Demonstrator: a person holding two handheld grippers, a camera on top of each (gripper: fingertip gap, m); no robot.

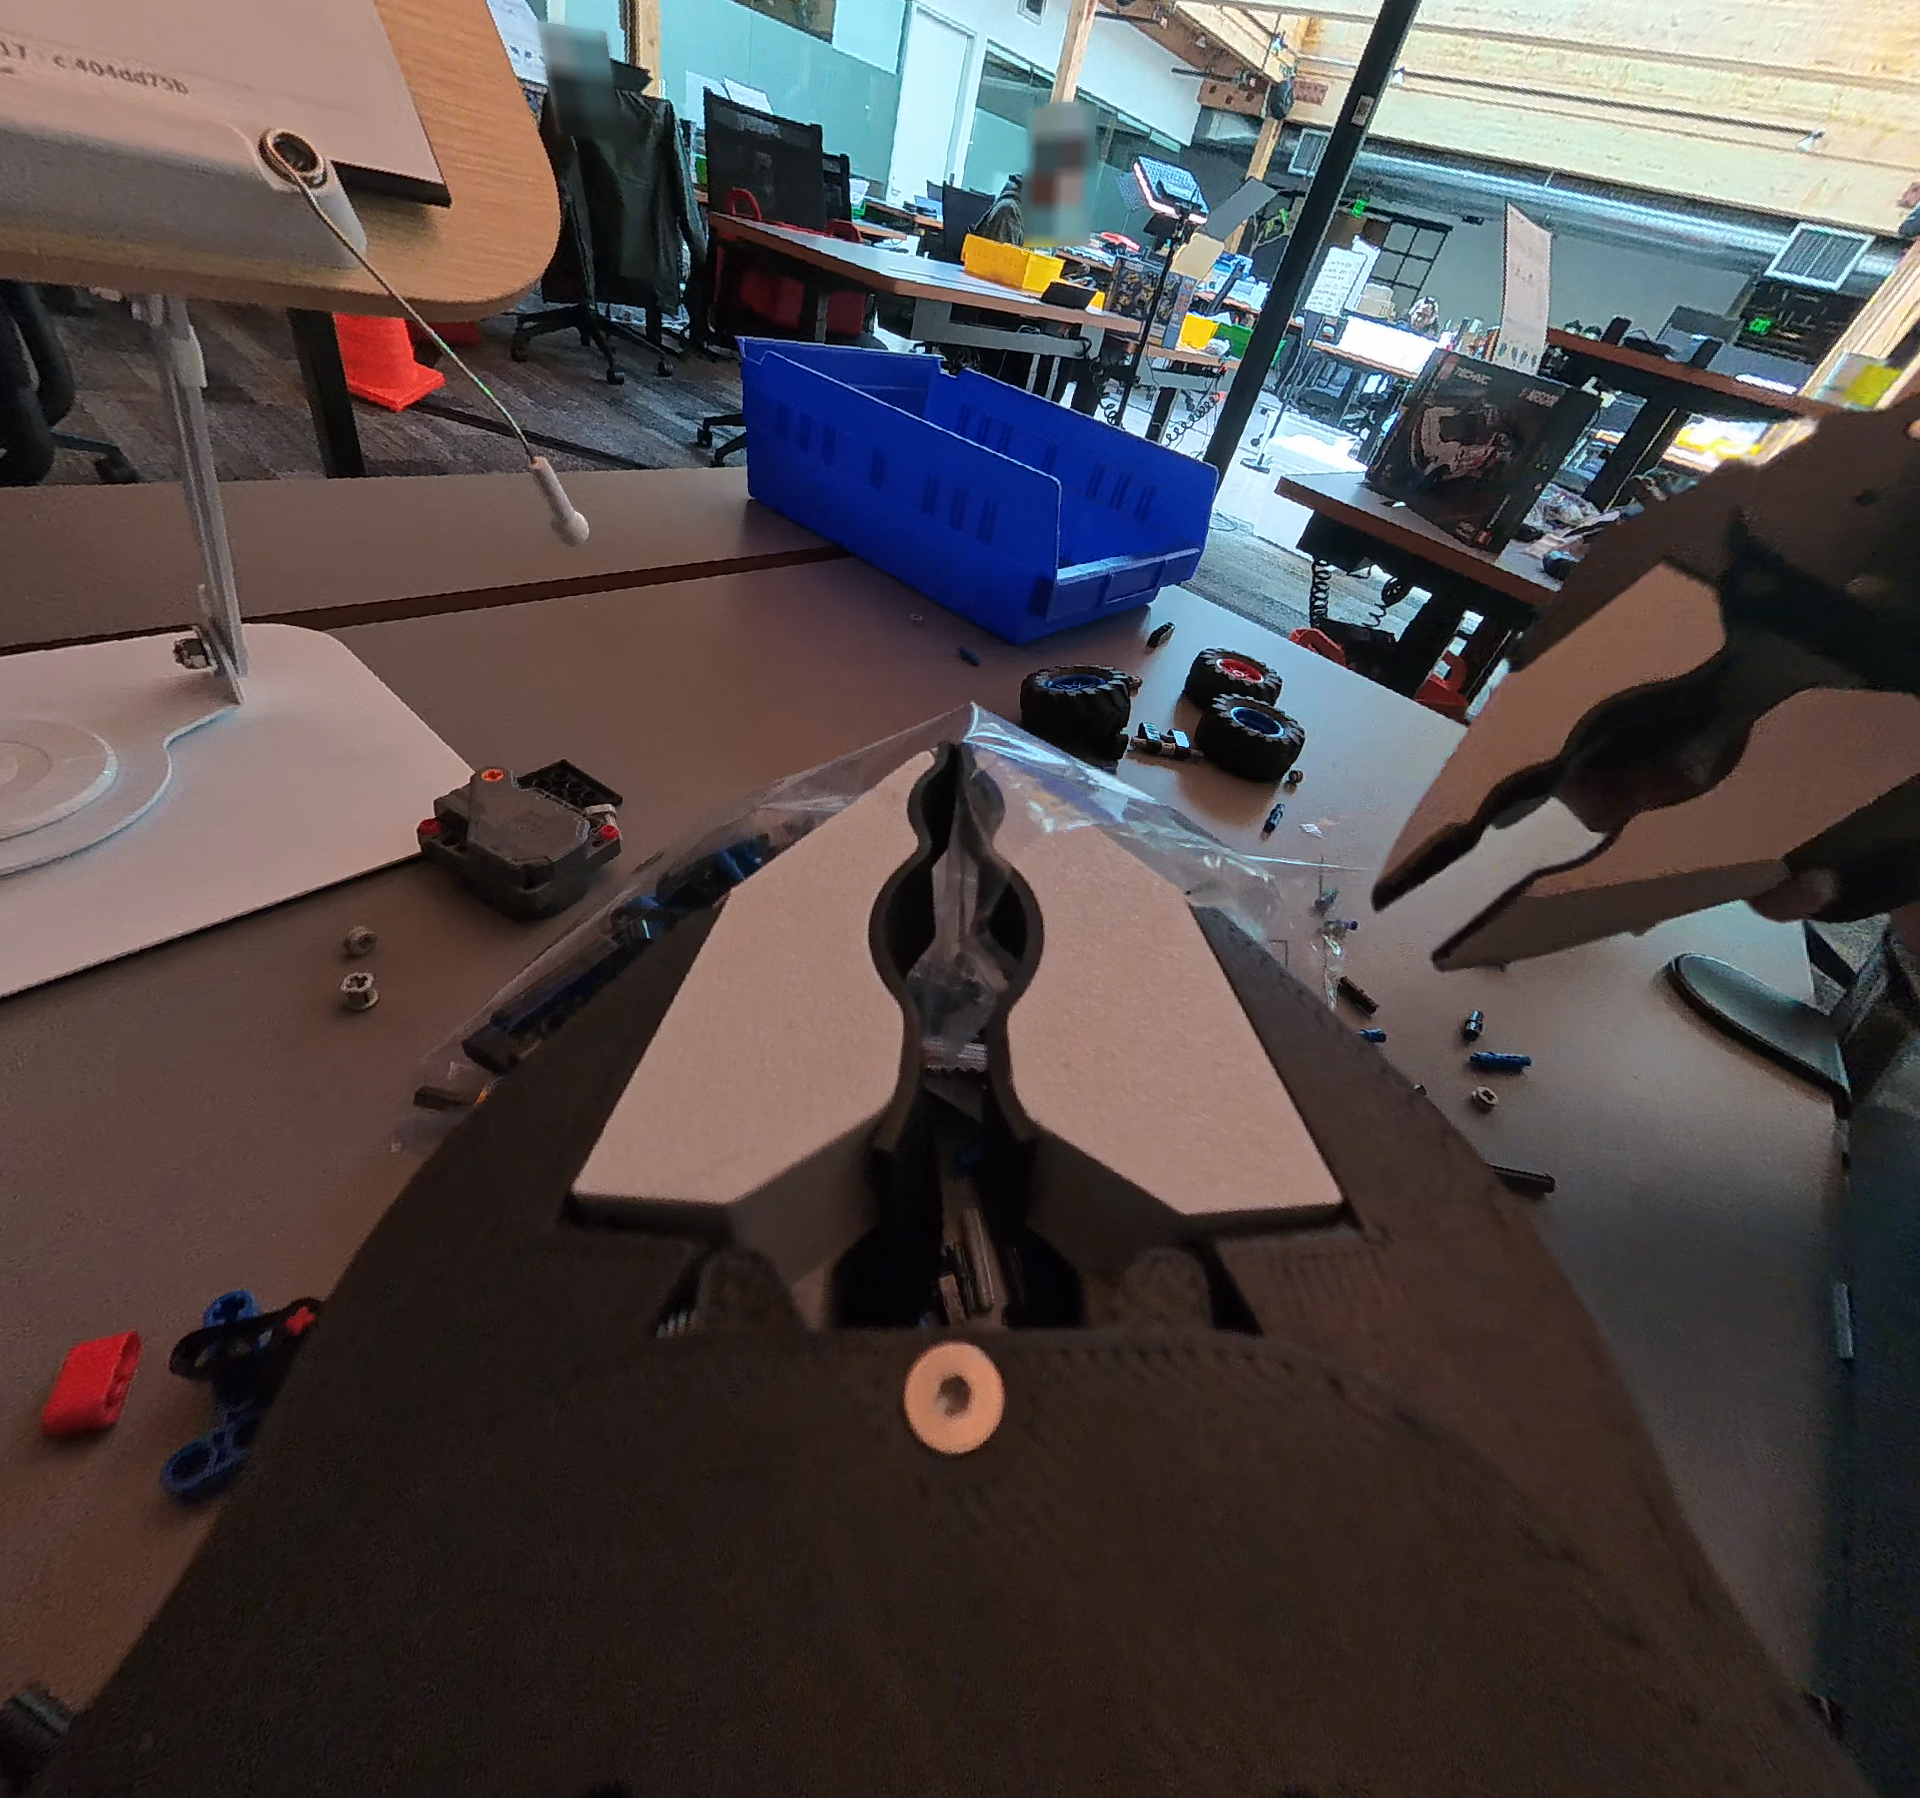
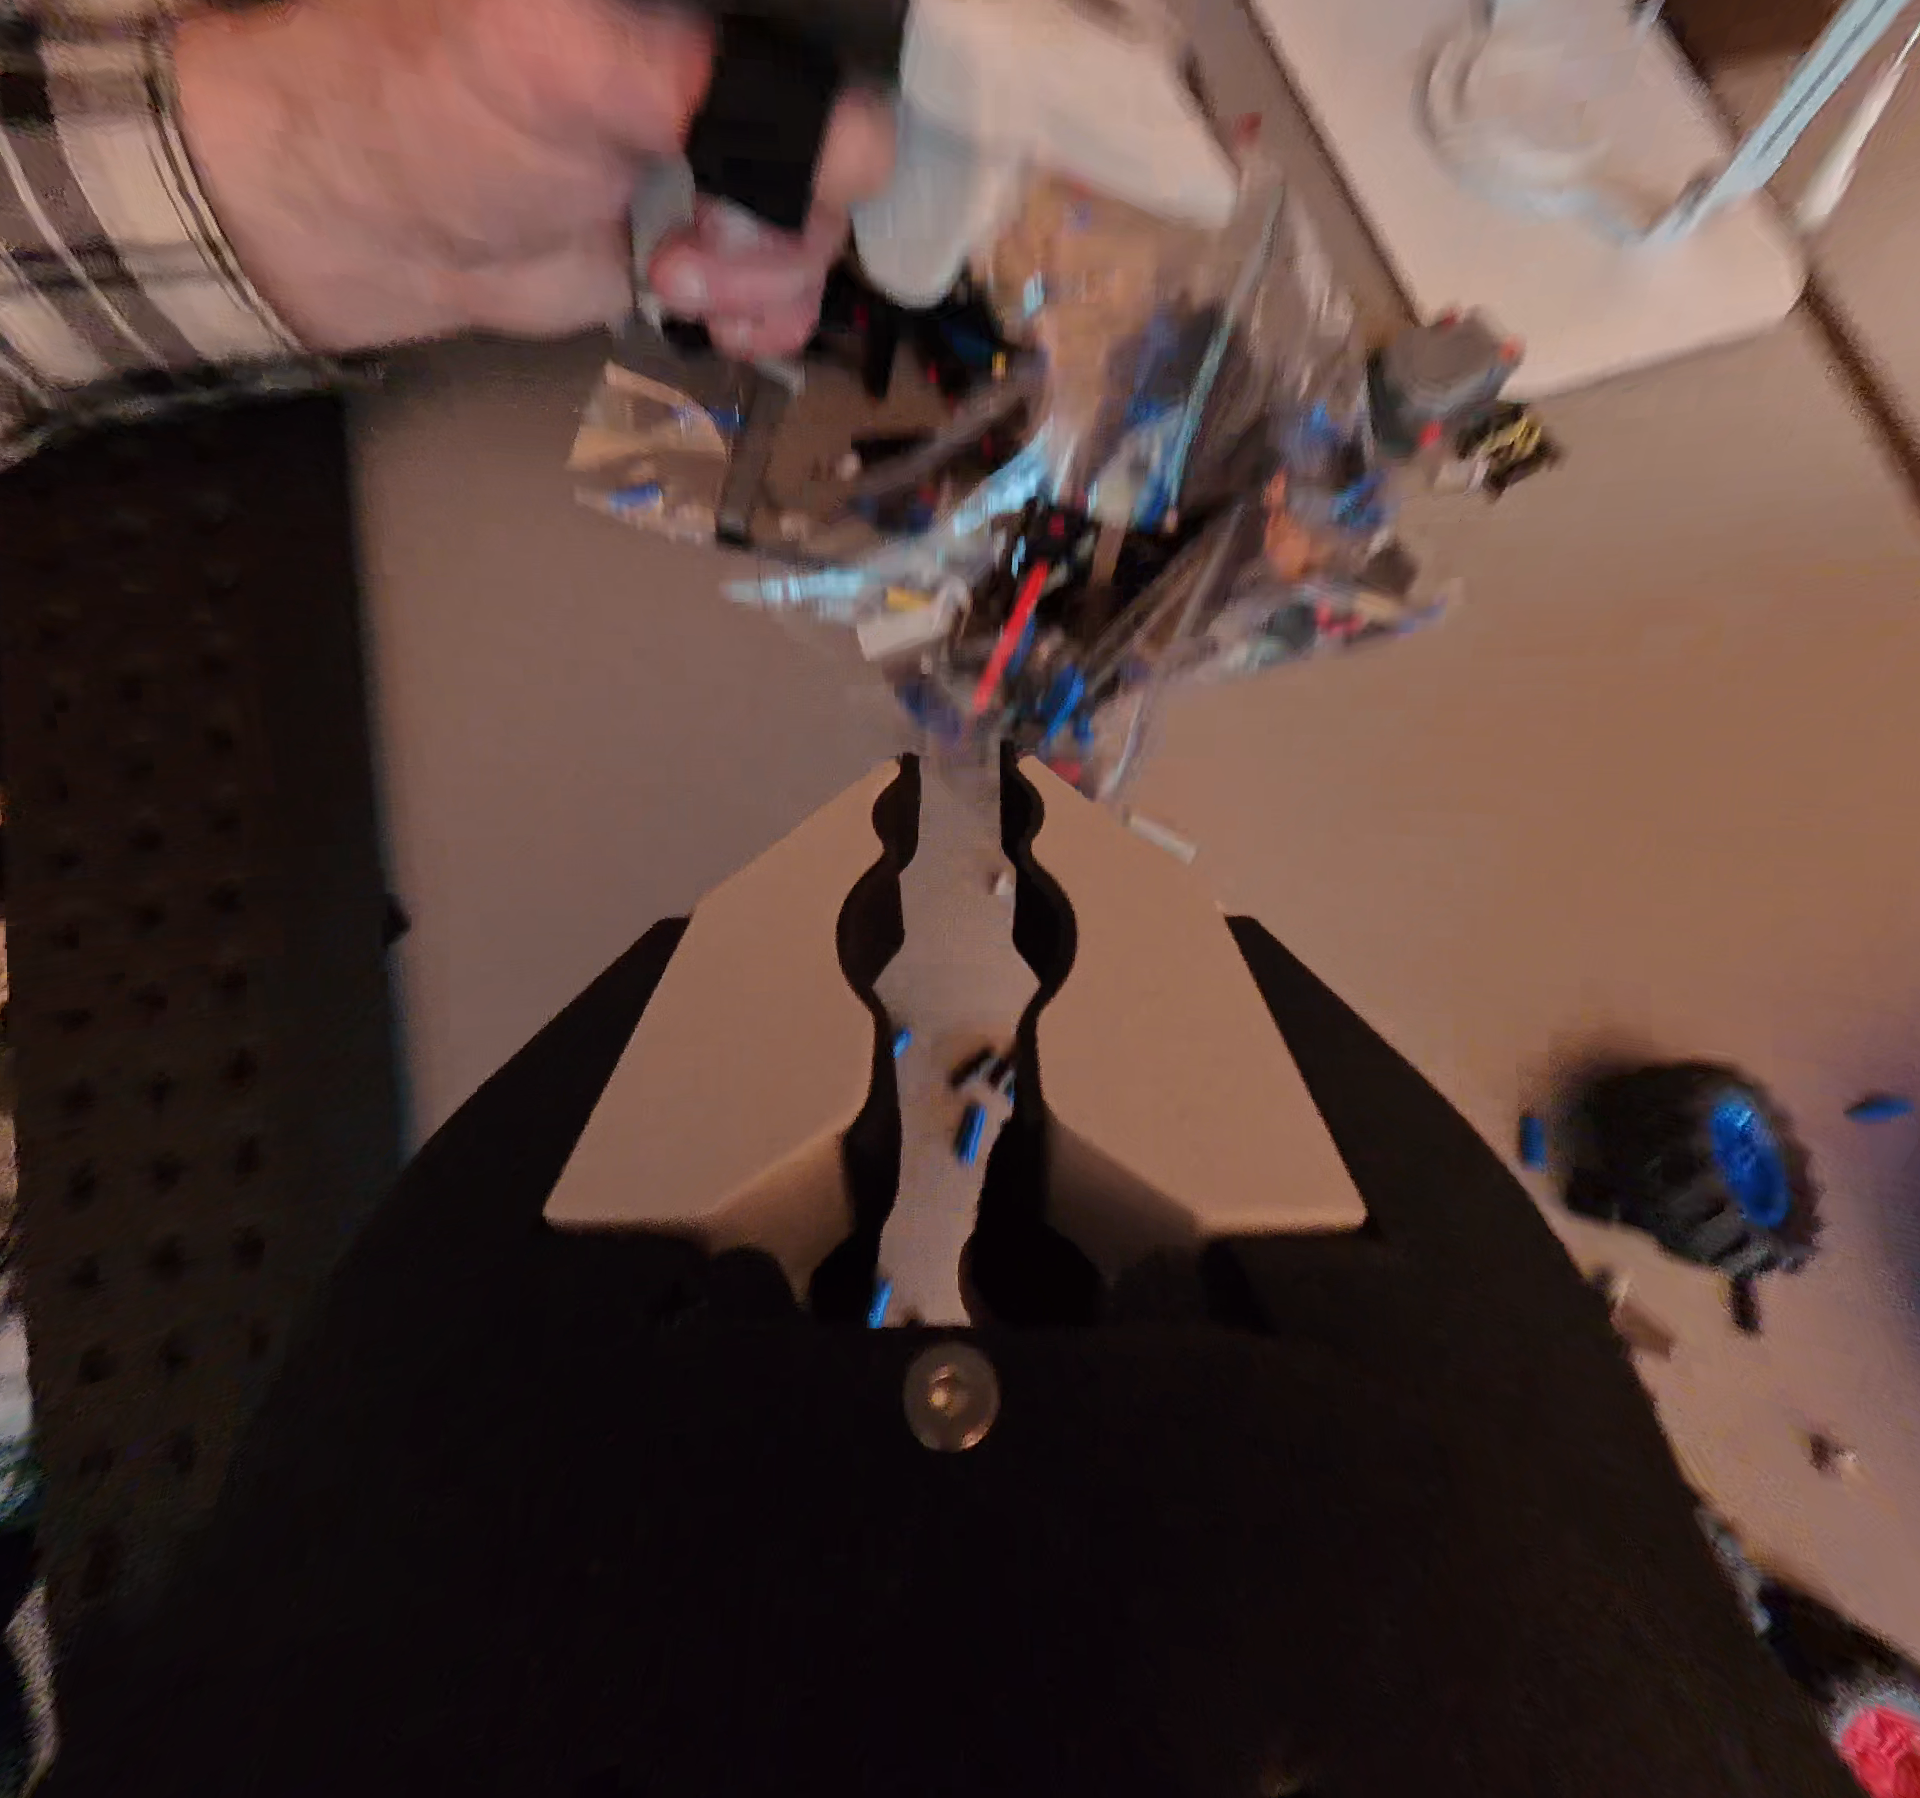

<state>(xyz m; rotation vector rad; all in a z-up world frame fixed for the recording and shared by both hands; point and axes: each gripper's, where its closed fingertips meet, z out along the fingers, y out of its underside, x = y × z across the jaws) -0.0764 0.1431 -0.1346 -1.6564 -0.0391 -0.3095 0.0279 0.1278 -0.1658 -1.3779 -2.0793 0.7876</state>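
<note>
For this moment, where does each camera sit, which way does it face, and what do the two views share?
Left wrist view: on the left tool, facing across the table toward a blue bin and toy wheels; the tool pinches a clear bag of parts; the right tool shows at right.
Right wrist view: on the right tool, facing steeply down; a hand shows, blurred.
Shared: the bag, a grey motor block, the white stand base.

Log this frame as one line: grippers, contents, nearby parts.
left gripper: shut on clear parts bag | right gripper: open, at bag's edge | toy wheels, blue bin beyond
</note>
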